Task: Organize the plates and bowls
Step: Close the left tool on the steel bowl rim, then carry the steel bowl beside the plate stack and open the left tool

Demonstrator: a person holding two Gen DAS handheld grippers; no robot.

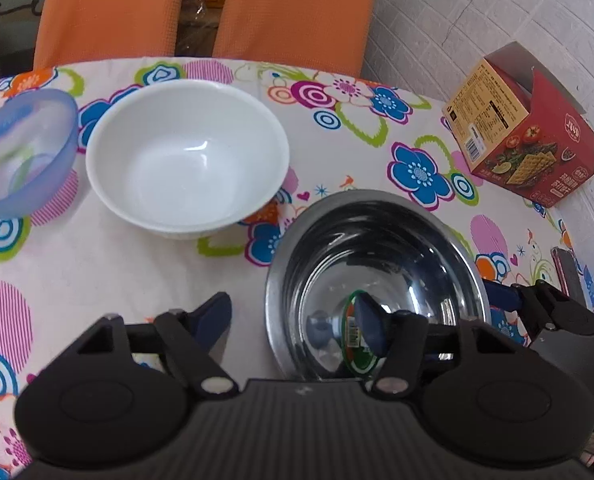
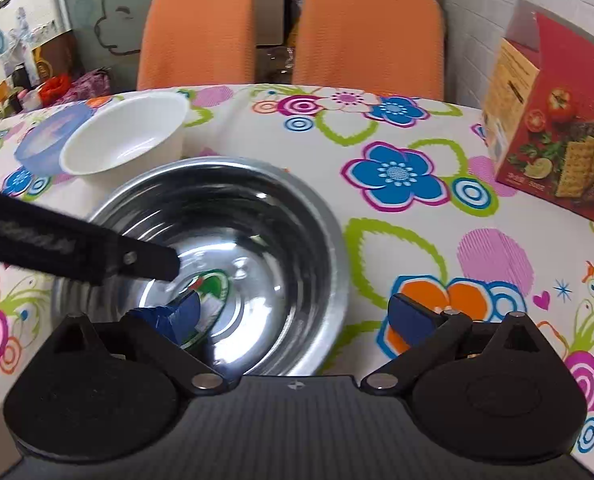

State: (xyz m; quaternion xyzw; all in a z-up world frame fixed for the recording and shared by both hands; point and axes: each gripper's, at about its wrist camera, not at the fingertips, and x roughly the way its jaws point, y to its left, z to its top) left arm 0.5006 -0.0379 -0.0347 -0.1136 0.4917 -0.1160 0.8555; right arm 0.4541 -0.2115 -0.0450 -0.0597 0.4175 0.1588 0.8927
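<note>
A steel bowl (image 1: 377,248) with a green sticker (image 2: 213,292) on its bottom stands on the flowered tablecloth near me. My left gripper (image 1: 293,320) is open and straddles the bowl's left rim, one finger inside and one outside. My right gripper (image 2: 295,316) is open too and straddles the right rim of the steel bowl (image 2: 257,220) the same way. Neither touches the rim as far as I can tell. Behind stands a white bowl (image 1: 185,156), and left of it a translucent blue bowl (image 1: 21,148).
A red cracker box (image 1: 525,136) stands at the table's right side, near a white brick wall. A phone (image 1: 565,276) lies by the right edge. Two orange chairs (image 2: 369,28) stand behind the table. Bare tablecloth (image 2: 457,208) lies between the steel bowl and the box.
</note>
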